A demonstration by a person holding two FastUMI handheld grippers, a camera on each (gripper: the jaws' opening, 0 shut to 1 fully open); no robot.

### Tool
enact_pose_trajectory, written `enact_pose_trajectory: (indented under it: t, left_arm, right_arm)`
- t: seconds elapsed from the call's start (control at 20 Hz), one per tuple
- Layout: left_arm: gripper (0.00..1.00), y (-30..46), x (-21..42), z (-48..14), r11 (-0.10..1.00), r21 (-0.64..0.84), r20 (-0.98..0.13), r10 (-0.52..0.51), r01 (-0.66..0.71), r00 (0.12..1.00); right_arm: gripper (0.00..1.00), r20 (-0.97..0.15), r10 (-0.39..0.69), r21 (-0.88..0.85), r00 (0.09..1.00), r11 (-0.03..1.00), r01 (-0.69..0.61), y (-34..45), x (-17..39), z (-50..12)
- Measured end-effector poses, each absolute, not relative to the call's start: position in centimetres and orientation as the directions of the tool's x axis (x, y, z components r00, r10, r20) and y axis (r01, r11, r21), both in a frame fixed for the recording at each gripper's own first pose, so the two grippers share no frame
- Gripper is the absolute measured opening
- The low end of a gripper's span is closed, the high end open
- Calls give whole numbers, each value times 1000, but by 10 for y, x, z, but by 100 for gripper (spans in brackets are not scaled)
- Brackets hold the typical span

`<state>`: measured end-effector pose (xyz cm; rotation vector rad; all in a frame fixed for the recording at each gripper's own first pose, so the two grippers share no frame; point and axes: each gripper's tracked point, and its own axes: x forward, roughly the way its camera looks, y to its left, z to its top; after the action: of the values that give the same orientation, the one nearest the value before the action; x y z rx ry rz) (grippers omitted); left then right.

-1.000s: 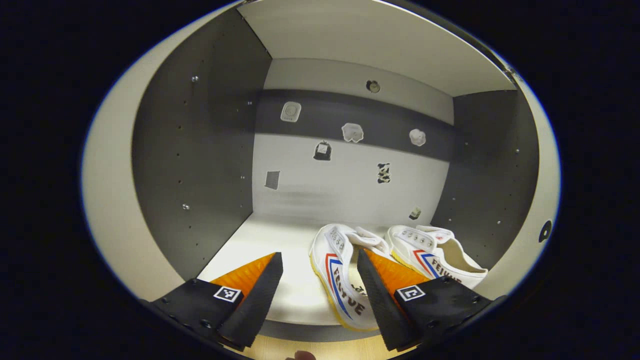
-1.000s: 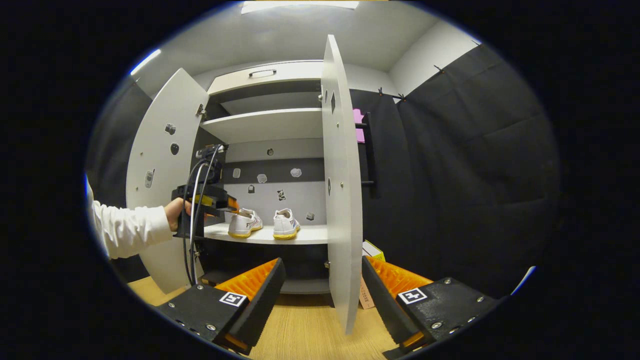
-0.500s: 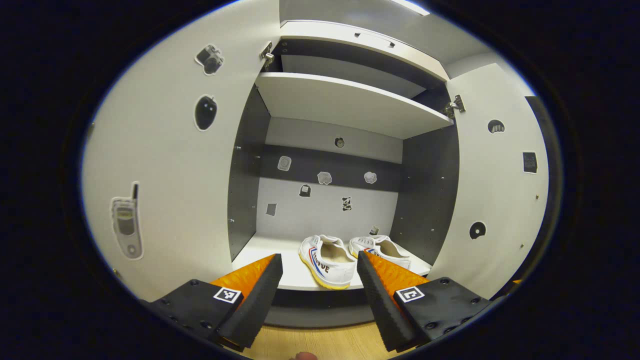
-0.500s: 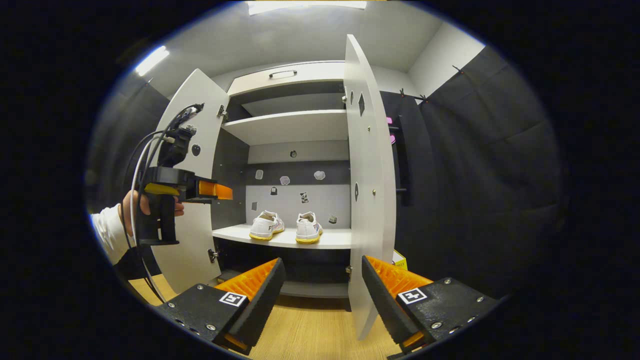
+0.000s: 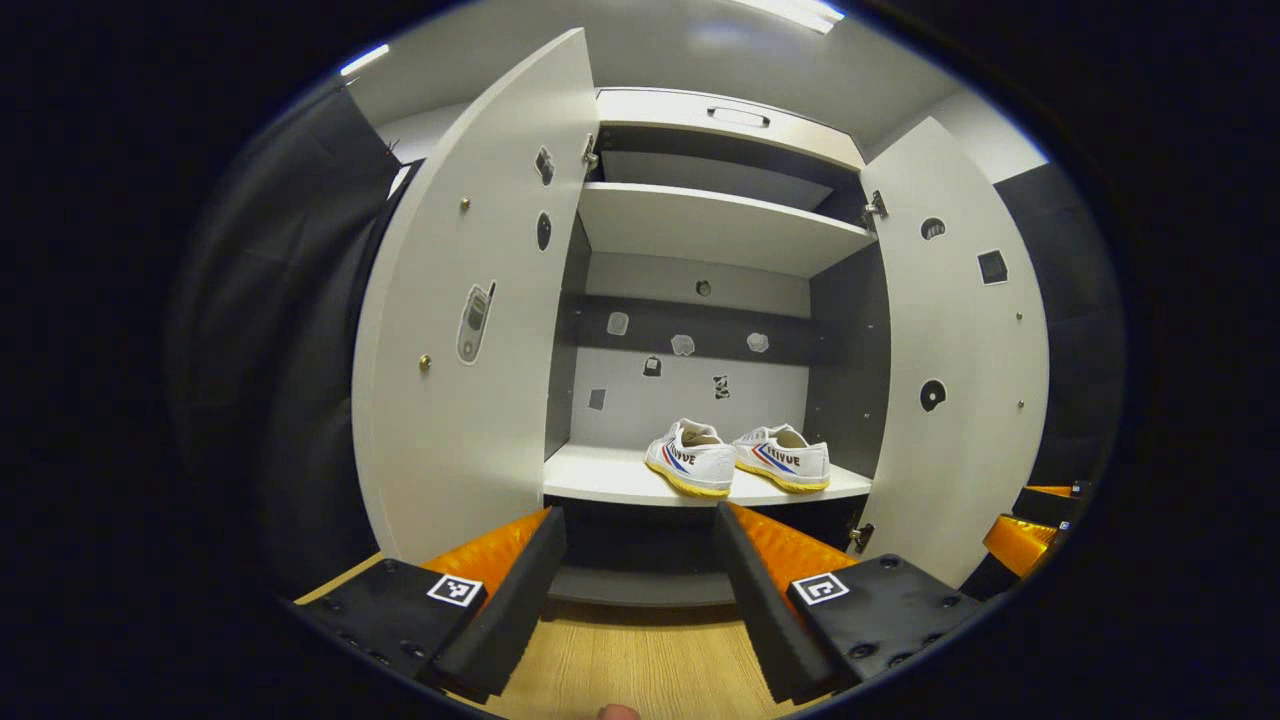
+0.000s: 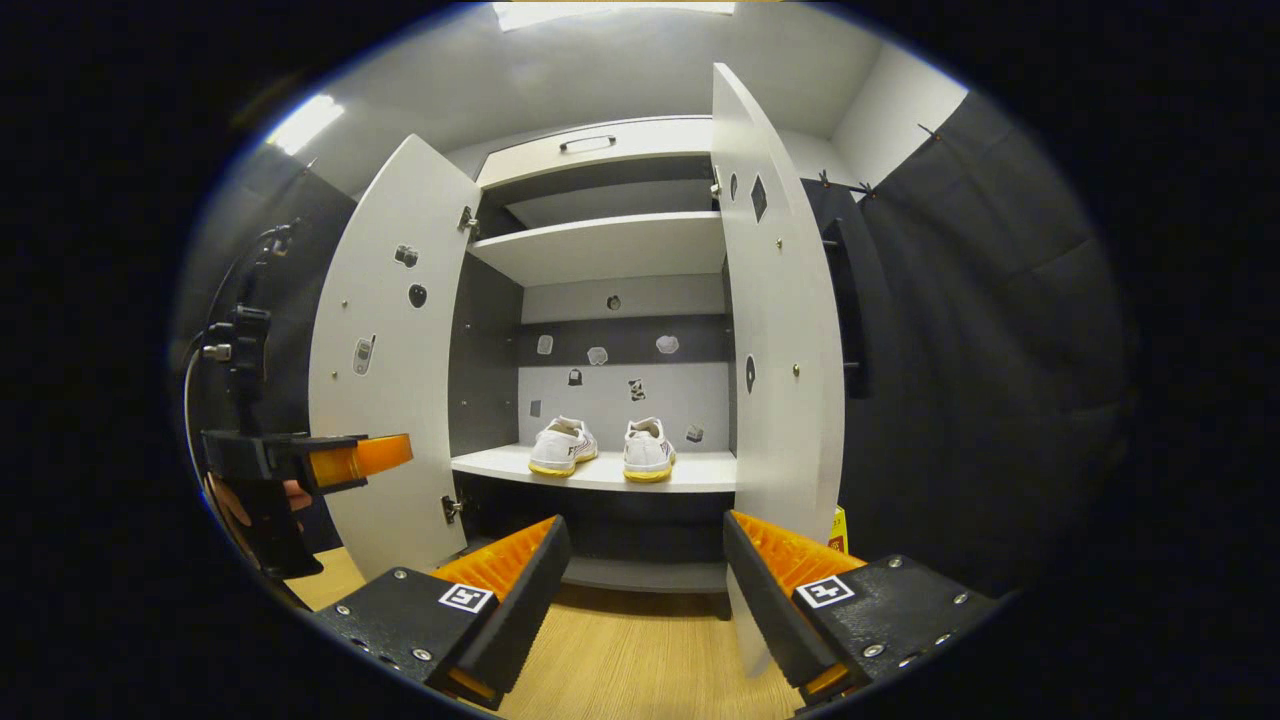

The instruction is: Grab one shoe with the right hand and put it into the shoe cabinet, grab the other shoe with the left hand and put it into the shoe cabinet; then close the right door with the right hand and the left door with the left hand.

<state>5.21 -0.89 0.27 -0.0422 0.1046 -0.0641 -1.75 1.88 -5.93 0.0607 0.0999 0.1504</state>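
Two white shoes stand side by side on the middle shelf [image 5: 610, 478] of the shoe cabinet: the left shoe [image 5: 690, 462] and the right shoe [image 5: 782, 460], also seen as left shoe [image 6: 562, 447] and right shoe [image 6: 648, 450]. Both doors stand wide: left door [image 5: 470, 320], right door [image 5: 960, 350]; left door [image 6: 385, 350], right door [image 6: 780, 300]. My left gripper [image 5: 640, 570] is open and empty, back from the cabinet front. My right gripper [image 6: 640, 580] is open and empty too, facing the cabinet. In the right gripper view the left gripper [image 6: 300, 465] is held by a hand at far left.
A wooden floor [image 6: 620, 660] lies in front of the cabinet. An upper shelf [image 5: 710, 220] sits above the shoes. Black cloth wall [image 6: 980, 350] hangs to the right of the cabinet, with a small yellow box [image 6: 838, 530] at its foot behind the right door.
My left gripper has pulled back out of the cabinet, leaving the left shoe on the shelf. The right gripper view has shifted slightly, facing the opening more squarely.
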Motion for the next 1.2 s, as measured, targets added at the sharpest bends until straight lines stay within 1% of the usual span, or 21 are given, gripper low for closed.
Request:
enact_pose_trajectory:
  t: [0.15,0.2,0.3,0.5,0.6,0.7,0.75,0.8,0.95,1.1,1.2]
  left_arm:
    - [99,-11,36,-4,999,-4,-90,-46,46,995]
    - [96,-12,31,-4,999,18,-81,-35,36,996]
    - [96,-26,21,-11,998,43,-77,-44,47,996]
    - [96,-55,8,-31,993,-10,-131,-118,118,984]
    - [96,-55,10,-37,993,-24,-154,-118,116,981]
    - [96,-50,11,-36,994,-14,-152,-105,104,983]
    - [96,-48,11,-36,995,-8,-150,-102,102,983]
    - [96,-46,11,-35,995,-1,-149,-96,97,984]
    - [96,-41,11,-38,997,2,-154,-78,80,985]
    - [96,-37,9,-48,998,-19,-184,-62,59,981]
    - [96,-31,8,-52,999,-29,-201,-50,45,978]
  right_arm:
    - [94,-70,137,81,988,988,-132,11,-19,-51]
    - [94,-50,109,75,993,992,-105,-2,-18,-44]
    - [94,-17,47,42,999,998,-46,-31,-17,-29]
    - [94,23,-69,-16,997,997,70,-100,-13,-1]
    - [94,26,-118,-41,993,992,119,-131,-10,9]
    - [94,32,-147,-85,989,985,149,-156,-2,19]
    - [98,30,-152,-105,988,982,154,-163,2,22]
    - [94,27,-151,-117,988,981,154,-168,8,24]
    - [94,19,-119,-103,993,987,121,-167,22,23]
    - [94,24,-110,-117,994,987,112,-161,32,19]
    - [94,21,-81,-116,996,990,83,-151,35,16]
